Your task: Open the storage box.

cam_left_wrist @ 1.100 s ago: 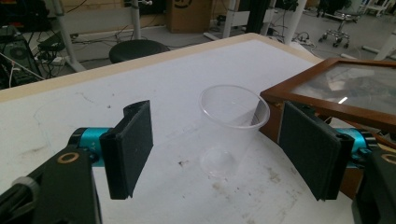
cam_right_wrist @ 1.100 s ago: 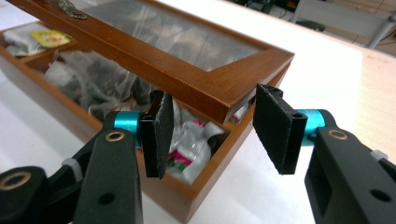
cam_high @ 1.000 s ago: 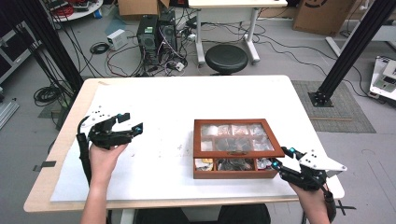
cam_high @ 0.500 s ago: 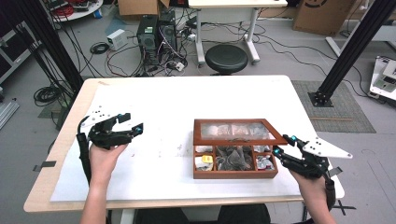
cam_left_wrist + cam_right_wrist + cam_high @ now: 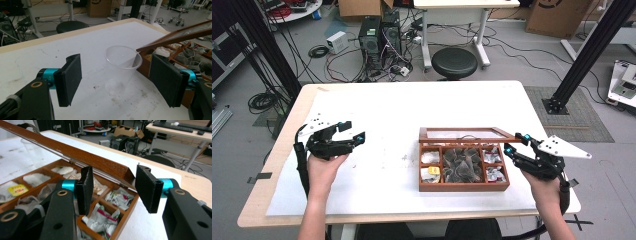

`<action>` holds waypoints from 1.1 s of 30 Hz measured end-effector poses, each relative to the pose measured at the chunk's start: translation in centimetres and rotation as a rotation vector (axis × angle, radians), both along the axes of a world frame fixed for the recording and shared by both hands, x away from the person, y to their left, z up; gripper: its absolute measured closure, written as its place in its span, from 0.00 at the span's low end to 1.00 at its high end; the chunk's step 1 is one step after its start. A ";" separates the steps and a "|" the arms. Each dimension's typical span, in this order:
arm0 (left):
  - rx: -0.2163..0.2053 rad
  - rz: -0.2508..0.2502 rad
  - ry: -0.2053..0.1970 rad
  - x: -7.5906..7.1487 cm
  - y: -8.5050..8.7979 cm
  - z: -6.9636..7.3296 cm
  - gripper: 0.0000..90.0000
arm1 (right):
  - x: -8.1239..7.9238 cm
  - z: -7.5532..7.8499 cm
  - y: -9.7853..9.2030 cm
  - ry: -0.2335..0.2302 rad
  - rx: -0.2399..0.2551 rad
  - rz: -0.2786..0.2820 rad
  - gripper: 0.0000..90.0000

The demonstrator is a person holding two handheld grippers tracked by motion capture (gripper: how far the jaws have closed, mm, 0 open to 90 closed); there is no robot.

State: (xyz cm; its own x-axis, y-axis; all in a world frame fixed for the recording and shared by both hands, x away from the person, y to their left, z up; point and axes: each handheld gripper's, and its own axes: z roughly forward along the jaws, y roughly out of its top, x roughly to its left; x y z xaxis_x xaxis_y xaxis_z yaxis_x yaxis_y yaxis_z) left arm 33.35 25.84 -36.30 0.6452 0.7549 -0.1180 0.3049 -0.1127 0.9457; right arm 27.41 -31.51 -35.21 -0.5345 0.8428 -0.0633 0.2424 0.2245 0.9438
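1. High view: wooden tea box (image 5: 462, 186) on the white table (image 5: 412, 105), right of centre, glass lid (image 5: 464, 133) raised and tilted up at the far side. Right gripper (image 5: 515, 143) at the box's right end, tips by the lid's right corner. Left gripper (image 5: 351, 133) well apart at the table's left, held above the surface, jaws spread, nothing between them. Tea bags (image 5: 462, 165) in the box's compartments.
2. Left gripper view: two black pads wide apart, gripping nothing. Clear plastic cup (image 5: 121, 68) upright on the table beyond them, just beside the box's left end. Lid's edge slanting up at right.
3. Right gripper view: lid's wooden frame (image 5: 75, 152) slanting across, its corner between the pads; jaws only partly parted, whether the pads press on it cannot be told. Wrapped tea bags (image 5: 102, 218) in the near compartments below.
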 end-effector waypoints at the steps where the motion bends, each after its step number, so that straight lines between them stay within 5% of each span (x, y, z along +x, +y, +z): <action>1: 0.001 0.001 -0.001 0.0 0.0 0.0 0.29 | 0.1 0.1 0.0 0.000 0.002 -0.001 0.55; 33: 0.004 -0.025 0.020 0.1 -0.2 -0.4 0.29 | 4.8 2.5 0.1 -0.021 0.085 -0.009 0.56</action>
State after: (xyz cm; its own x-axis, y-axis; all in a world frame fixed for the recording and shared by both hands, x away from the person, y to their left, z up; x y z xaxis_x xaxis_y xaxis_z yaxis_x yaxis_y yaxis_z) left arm 33.45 25.65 -36.68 0.6613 0.7391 -0.1282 0.3211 -0.1246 0.9388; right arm 32.18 -31.43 -32.73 -0.5265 0.8501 -0.0027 0.2240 0.1418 0.9642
